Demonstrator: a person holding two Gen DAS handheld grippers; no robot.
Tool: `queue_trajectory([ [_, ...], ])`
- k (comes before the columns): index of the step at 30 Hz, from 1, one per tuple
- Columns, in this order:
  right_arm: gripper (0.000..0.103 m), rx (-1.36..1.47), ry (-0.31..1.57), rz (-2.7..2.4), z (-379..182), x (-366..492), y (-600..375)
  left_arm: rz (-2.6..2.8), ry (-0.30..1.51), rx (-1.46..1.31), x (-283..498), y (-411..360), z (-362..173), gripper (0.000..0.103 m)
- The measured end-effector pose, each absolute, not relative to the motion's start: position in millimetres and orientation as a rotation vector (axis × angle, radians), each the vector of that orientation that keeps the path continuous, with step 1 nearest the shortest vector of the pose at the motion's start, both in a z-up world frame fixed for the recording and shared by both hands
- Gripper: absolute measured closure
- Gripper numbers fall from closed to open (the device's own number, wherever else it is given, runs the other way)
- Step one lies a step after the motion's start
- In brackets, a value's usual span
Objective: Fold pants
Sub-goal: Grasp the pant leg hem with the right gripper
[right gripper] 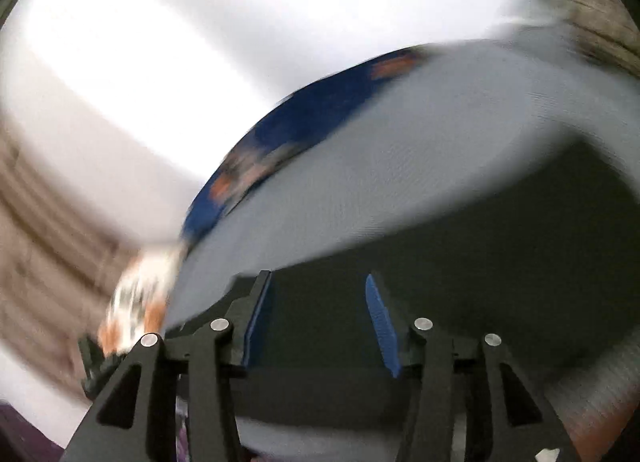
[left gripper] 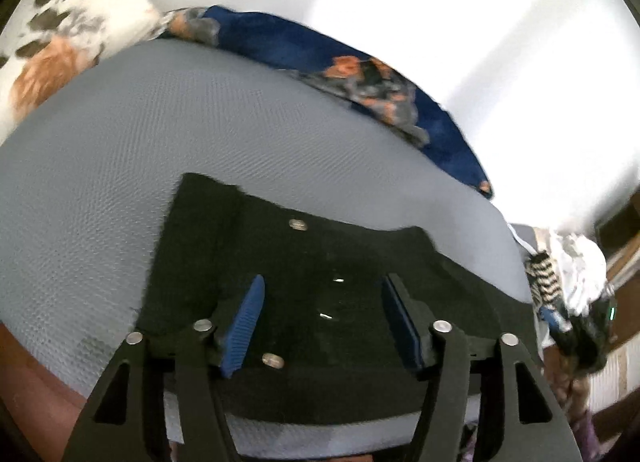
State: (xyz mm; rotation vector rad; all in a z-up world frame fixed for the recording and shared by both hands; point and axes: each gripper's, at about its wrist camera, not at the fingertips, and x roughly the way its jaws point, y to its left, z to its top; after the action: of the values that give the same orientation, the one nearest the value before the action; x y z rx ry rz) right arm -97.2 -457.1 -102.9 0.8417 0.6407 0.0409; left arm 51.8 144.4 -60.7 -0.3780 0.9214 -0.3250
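Black pants (left gripper: 304,274) lie flat on a grey textured bed cover (left gripper: 120,150), with small metal buttons showing on the fabric. My left gripper (left gripper: 322,282) is open and empty, its blue-padded fingers (left gripper: 248,322) spread just above the pants' near part. In the blurred right wrist view the same black pants (right gripper: 500,242) spread across the lower right. My right gripper (right gripper: 318,278) is open and empty above the pants' edge, close to the grey cover (right gripper: 360,166).
A blue floral blanket (left gripper: 360,62) lies along the far side of the bed, also seen in the right wrist view (right gripper: 288,130). A white spotted pillow (left gripper: 68,46) sits at the far left. A pile of clothes (left gripper: 572,282) lies off the bed's right edge. White wall behind.
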Motion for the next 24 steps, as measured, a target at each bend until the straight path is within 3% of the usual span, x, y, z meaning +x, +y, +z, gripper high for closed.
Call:
queue_trajectory([
  [4,0.056,1.114,0.559,-0.226,-146,-225,-542,-0.405,0.953,-0.352,47,108,-57,0.038],
  [7,0.056,1.218,0.464,-0.277,-162,-262,-570,-0.470,0.988,-0.309,44,76,-56,0.038],
  [14,0.056,1.263,0.427,-0.178,-193,-231,-589,-0.532,1.058,-0.226,32,21,-58,0.038],
  [24,0.057,1.285,0.461,-0.157,-212,-205,-598,-0.475,1.073,-0.231,22,17,-60,0.036],
])
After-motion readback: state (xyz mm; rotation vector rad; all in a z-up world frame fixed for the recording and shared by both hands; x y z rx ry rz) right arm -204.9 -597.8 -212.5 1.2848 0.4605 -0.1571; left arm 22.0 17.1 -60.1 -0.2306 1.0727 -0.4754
